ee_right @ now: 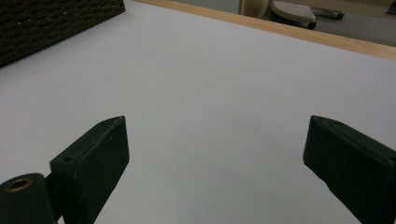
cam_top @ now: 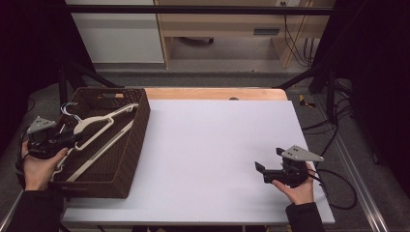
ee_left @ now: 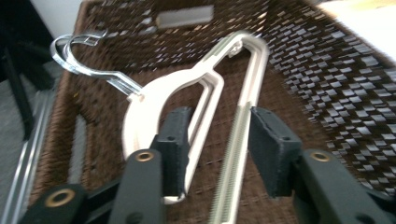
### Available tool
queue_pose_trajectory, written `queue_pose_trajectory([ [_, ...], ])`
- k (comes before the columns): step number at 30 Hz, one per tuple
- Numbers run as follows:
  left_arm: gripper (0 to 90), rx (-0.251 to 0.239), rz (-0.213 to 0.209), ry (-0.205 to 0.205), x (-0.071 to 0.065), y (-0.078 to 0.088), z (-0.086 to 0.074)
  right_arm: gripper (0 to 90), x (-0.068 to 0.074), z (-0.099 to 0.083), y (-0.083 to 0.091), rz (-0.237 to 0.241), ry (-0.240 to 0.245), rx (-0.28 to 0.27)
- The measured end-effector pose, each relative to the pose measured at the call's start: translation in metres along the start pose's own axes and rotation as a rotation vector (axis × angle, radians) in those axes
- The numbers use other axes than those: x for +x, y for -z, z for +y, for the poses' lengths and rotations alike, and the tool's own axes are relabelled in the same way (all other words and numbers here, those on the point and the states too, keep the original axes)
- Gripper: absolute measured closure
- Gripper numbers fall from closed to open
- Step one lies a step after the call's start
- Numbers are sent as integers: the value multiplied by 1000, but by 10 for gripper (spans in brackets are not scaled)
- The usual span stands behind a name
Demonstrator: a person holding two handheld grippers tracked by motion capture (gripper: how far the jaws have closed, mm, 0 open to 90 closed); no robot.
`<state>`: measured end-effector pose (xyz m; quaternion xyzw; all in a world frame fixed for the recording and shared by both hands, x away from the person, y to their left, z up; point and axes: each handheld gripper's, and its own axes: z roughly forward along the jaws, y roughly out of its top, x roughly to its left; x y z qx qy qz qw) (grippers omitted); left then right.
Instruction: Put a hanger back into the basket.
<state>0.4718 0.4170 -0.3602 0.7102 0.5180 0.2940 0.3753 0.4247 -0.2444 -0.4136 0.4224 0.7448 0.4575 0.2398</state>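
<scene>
**Hanger nearly let go inside the basket**

The left gripper [ee_left: 212, 154] had its 2 black jaws parted around the cream hanger [ee_left: 187, 100]; in the left gripper view the hanger's inner bar lay against the near pad [ee_left: 175, 140] while the ridged lower bar ran up the gap, clear of the far pad. I read that as a released grip rather than a clamp. The hanger lay slanted in the brown woven basket [cam_top: 138, 140] at the left of the high view, its chrome hook [cam_top: 70, 110] up by the basket's far left corner, hanging over the rim.

Farther out, the right gripper [cam_top: 263, 170] rested low at the lower right of the high view, jaws spread wide with nothing between them, over bare white table [cam_top: 208, 145].

Judging by how things lay, the placing looked almost done: the hanger sat within the basket walls, and what seemed left was for the left gripper to back out without dragging the bars along.

Room was tight on that side. The basket's rim rose close around the left gripper, and the hook overhung the rim in the upper left. To the right of the basket the white surface ran open all the way to the wooden edge [cam_top: 217, 93] at the top, with plenty of space for either hand.
</scene>
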Motion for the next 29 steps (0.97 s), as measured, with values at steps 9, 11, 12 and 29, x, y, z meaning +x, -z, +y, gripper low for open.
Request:
queue_pose_trajectory([
  [9, 397, -134, -136, -32, -53, 18, -1, 70, -2, 0, 3, 1, -8, -13],
  [11, 351, -166, -170, -23, -66, 20, -1, 70, -3, 0, 4, 5, -7, -15],
  [12, 319, -176, -188, -19, -72, 20, -1, 70, -3, 0, 4, 5, -11, -23],
  [29, 67, -165, -363, -91, -130, 6, -12, 56, -8, -2, 13, 44, -16, -74],
])
